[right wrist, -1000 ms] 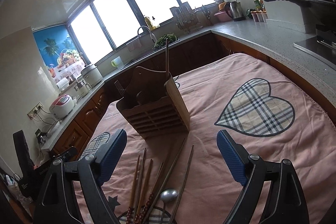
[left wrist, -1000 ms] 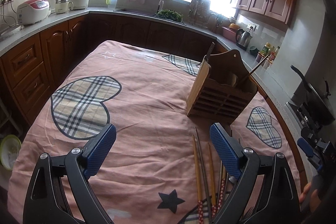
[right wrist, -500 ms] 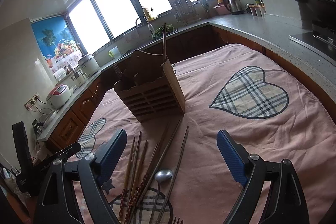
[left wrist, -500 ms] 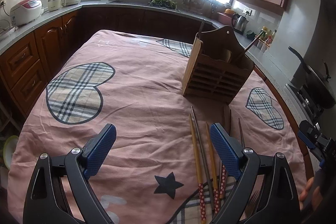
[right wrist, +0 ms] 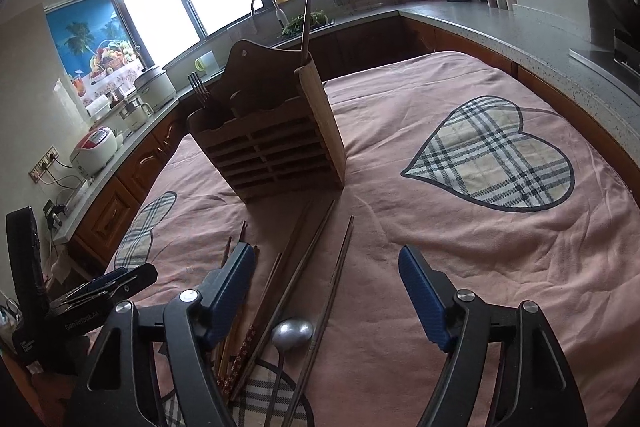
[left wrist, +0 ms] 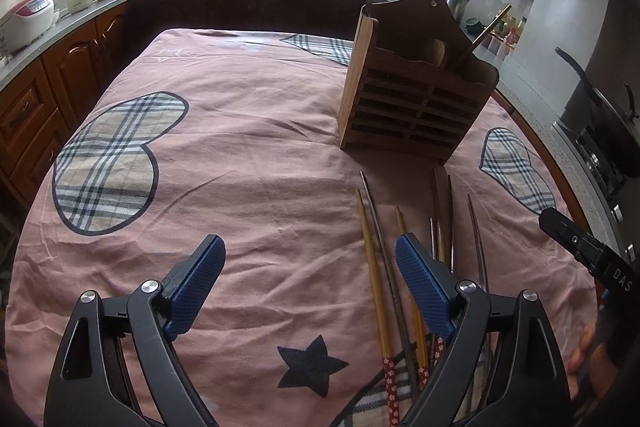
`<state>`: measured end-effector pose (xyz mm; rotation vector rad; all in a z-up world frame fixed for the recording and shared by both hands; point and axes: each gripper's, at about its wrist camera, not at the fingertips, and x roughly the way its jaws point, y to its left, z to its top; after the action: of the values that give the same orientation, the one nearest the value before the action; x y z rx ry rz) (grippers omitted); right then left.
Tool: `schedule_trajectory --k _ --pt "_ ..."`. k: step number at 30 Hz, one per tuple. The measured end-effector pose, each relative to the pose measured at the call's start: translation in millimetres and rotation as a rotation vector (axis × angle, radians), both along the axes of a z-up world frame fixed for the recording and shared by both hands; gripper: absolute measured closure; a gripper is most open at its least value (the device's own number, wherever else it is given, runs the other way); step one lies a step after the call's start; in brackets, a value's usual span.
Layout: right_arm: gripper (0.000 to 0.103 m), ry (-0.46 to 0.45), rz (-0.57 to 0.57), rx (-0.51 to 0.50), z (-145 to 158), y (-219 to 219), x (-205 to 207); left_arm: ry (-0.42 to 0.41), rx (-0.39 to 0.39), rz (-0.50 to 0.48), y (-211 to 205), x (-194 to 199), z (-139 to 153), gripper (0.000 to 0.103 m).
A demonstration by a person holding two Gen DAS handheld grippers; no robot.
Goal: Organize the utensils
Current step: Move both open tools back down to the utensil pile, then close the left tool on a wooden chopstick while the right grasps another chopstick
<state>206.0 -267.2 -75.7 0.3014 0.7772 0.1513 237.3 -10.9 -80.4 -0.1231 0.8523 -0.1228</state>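
On the pink cloth [left wrist: 248, 155] covering the table, a loose bundle of chopsticks [left wrist: 374, 267] lies with its tips pointing toward a wooden utensil holder [left wrist: 416, 107], which stands upright just beyond those tips with a few handles already poking out of its top. Among the sticks, as the right wrist view shows, rests a metal spoon [right wrist: 292, 331], bowl up, with dark chopsticks on either side of it. The left gripper [left wrist: 310, 283] hangs above the cloth with its jaws spread wide and nothing between them but bare fabric and a dark star print [left wrist: 311, 365]; its jaws have just been closing slightly. The bundle lies to its right, the nearest wooden stick passing just inside its right-hand blue pad while the rest run under and beyond that finger. The right gripper [right wrist: 326, 285] is also spread, its jaws having just been closing, and it grips nothing; the spoon and several dark sticks lie on the cloth in the gap between its pads, and the red-patterned sticks run beneath its left-hand pad. Each gripper shows at the edge of the other's view, the two close together over the bundle. Plaid hearts [right wrist: 496, 159] mark the cloth, and kitchen counters [left wrist: 96, 3] ring the table.
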Motion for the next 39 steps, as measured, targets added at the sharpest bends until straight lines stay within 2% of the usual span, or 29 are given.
schedule_trajectory --k 5,10,19,23,28,30,31,33,35,39 --pt "0.049 0.054 0.001 -0.028 -15 4 20 0.038 -0.001 -0.012 -5 17 -11 0.025" --pt "0.058 0.111 0.015 -0.045 -30 8 41 0.077 -0.009 -0.033 -12 37 -21 0.033" --pt "0.061 0.155 0.018 -0.062 -44 9 67 0.134 0.024 -0.099 -36 65 -34 0.048" --pt "0.067 0.179 0.024 -0.072 -52 11 76 0.17 0.054 -0.112 -44 75 -44 0.067" --pt "0.074 0.193 0.031 -0.117 -60 17 85 0.151 0.097 -0.123 -52 79 -46 0.076" --pt "0.075 0.19 0.039 -0.147 -61 22 87 0.142 0.127 -0.131 -57 80 -47 0.089" --pt "0.077 0.188 0.042 -0.167 -61 25 88 0.139 0.142 -0.136 -59 80 -48 0.091" --pt "0.083 0.184 0.041 -0.208 -62 28 88 0.134 0.161 -0.145 -64 80 -48 0.094" --pt "0.094 0.183 0.039 -0.225 -62 29 88 0.132 0.161 -0.148 -65 80 -48 0.096" --pt "0.095 0.184 0.043 -0.204 -62 26 89 0.141 0.129 -0.153 -60 80 -46 0.099"
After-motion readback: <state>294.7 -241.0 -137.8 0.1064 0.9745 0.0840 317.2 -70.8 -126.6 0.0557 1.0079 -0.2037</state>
